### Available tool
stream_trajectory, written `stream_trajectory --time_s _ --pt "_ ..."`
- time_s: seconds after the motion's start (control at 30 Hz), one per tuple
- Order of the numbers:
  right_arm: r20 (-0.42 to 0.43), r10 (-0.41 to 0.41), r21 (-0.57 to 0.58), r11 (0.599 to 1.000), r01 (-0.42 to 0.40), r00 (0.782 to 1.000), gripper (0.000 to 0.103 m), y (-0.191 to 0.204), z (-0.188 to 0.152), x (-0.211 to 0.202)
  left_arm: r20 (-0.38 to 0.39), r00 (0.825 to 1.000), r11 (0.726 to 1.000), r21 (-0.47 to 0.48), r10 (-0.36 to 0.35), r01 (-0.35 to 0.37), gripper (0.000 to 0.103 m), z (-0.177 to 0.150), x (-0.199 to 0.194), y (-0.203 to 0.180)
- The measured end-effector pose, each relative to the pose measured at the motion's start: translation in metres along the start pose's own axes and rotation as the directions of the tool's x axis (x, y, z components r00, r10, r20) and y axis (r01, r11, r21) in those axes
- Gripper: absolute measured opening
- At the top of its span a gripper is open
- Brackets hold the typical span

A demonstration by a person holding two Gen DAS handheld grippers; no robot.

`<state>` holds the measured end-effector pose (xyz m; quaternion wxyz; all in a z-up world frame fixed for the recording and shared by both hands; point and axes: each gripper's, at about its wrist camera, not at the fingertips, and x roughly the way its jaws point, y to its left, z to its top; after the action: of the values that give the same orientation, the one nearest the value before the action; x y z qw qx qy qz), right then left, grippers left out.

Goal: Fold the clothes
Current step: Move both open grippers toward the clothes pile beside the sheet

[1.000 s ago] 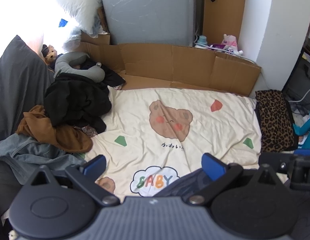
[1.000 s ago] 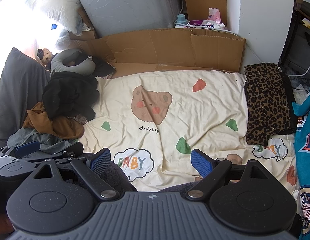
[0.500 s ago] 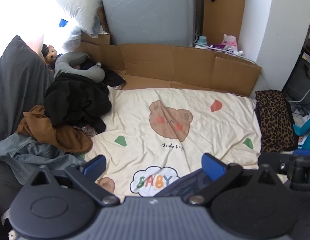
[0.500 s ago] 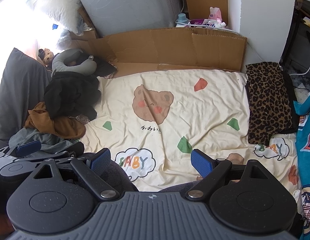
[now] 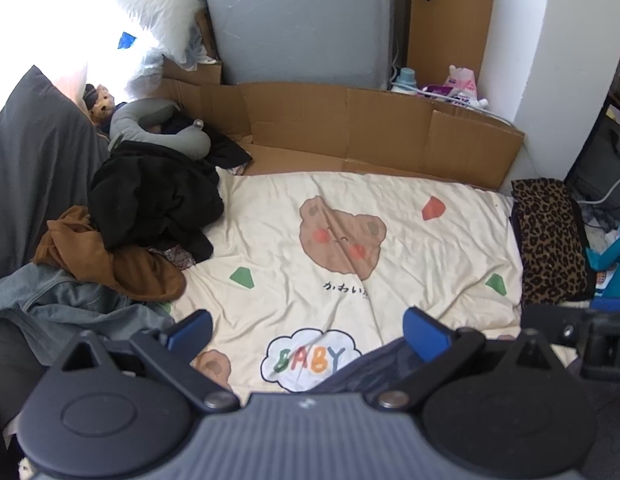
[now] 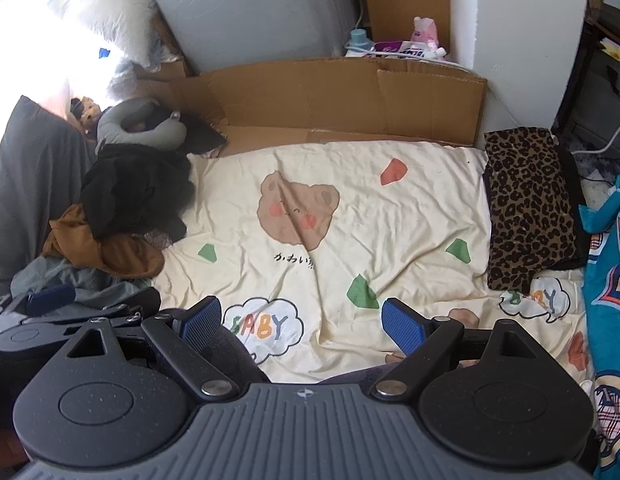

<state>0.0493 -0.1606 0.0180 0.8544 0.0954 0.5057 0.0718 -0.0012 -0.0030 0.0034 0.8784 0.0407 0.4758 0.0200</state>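
With both the left gripper (image 5: 306, 332) and right gripper (image 6: 300, 322) spread wide and empty over the cream bear-print sheet (image 5: 389, 272), I judged the crumpled black garment (image 5: 150, 196) heaped at its left edge soft and floppy, best pinched at a hem.

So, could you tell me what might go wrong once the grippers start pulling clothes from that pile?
The black garment, brown garment and denim piece overlap, so grabbing one may drag the others. The neck pillow touches the pile's far edge and might get pulled along. Both the left gripper and right gripper are open and empty.
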Motion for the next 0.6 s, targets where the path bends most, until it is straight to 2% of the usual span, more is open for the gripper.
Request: stream_trajectory --time_s 0.3,0.43,0.53,0.6 --pt "0.028 -0.021 -0.026 0.999 0.022 0.999 0.092 0.008 0.005 -0.009 0.025 1.0 1.0 0.006 -0.008 0.008 0.102 0.008 -0.011 0.006" --pt "0.035 0.007 -0.004 1.0 -0.007 0.999 0.092 0.008 0.013 -0.017 0.04 0.999 1.0 -0.002 -0.01 0.011 0.102 0.019 -0.018 0.016" --pt "0.049 -0.043 -0.05 0.998 0.046 0.998 0.092 0.014 0.017 -0.021 0.046 0.999 1.0 -0.003 -0.009 0.009 0.102 0.028 -0.018 0.024" --pt "0.044 -0.037 -0.048 0.998 0.039 0.998 0.092 0.016 0.02 -0.022 0.052 0.999 1.0 -0.007 -0.007 0.008 0.102 0.033 -0.018 0.031"
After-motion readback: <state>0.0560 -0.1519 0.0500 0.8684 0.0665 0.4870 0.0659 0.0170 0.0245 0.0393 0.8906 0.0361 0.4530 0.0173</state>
